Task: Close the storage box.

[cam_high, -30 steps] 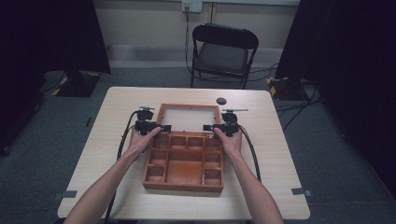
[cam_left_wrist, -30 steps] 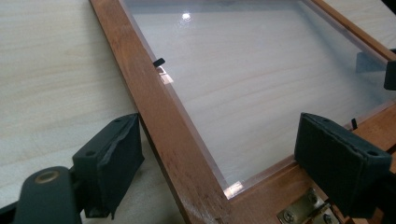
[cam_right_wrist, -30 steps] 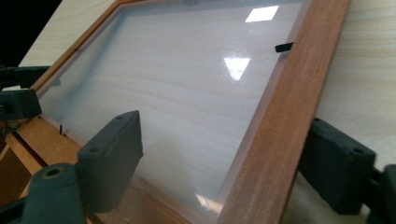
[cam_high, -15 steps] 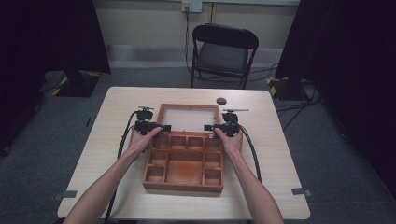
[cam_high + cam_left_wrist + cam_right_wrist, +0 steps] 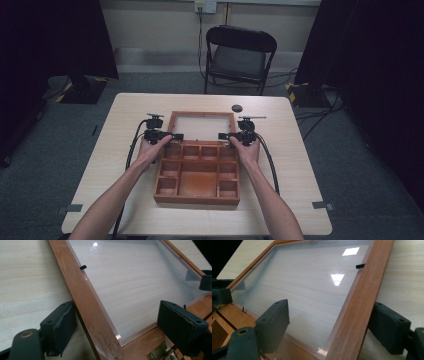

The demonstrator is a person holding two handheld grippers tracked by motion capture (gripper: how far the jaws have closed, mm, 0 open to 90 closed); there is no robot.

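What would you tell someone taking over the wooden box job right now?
Left gripper: open, jaws just been closing, astride the left rail of the lid, not clamped.
Right gripper: open, astride the lid's right rail.
Box: mid-table, compartments look empty; the glazed lid is swung back behind it.
Done: lid is open.
Left: probably grip both rails and swing the lid, likely shut.

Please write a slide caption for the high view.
Both tongs, left and right, straddle the open lid of a wooden compartment box.
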